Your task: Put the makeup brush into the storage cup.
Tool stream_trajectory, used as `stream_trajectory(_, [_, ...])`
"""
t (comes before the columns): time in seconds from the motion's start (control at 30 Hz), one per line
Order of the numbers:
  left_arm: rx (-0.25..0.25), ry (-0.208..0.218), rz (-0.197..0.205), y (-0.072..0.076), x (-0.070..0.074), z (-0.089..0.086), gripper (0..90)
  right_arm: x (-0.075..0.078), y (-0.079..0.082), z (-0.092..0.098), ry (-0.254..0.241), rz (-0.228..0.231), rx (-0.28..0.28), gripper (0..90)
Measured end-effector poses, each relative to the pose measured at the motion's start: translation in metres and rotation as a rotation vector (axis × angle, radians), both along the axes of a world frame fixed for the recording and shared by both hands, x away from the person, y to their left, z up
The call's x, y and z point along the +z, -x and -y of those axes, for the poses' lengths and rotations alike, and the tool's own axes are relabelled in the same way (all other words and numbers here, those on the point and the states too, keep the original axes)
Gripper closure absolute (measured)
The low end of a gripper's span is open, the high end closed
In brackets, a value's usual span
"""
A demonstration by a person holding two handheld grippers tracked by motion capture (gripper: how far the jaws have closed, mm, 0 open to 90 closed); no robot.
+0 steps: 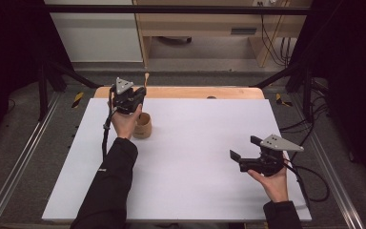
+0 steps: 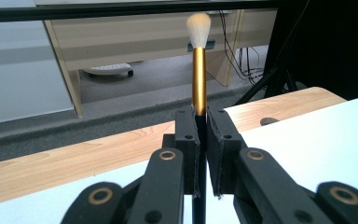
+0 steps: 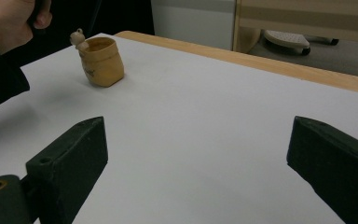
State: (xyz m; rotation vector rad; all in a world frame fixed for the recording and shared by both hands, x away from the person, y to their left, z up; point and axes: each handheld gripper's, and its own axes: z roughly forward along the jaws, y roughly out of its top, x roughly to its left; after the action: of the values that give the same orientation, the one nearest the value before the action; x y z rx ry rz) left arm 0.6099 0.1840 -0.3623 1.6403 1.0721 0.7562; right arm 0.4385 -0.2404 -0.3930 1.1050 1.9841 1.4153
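Currently the left gripper (image 2: 200,140) is clamping a gold-handled makeup brush (image 2: 198,74) upright, upper left of the high view, above a wooden cup (image 1: 143,126) on the white table (image 1: 195,157). Next likely: lowering it in. The cup's contents are unclear. The right gripper (image 1: 244,149) is waiting, jaws apart.
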Motion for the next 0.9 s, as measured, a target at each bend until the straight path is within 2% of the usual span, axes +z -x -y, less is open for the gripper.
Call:
stream_trajectory(0.73, [0.009, -0.017, -0.041, 0.001, -0.031, 0.000, 83.5, -0.001, 0.000, -0.001, 0.001, 0.000, 0.003, 5.6])
stream_trajectory(0.9, [0.010, -0.016, -0.044, 0.002, -0.034, -0.001, 83.5, -0.001, 0.000, -0.001, 0.003, -0.003, 0.003, 5.6])
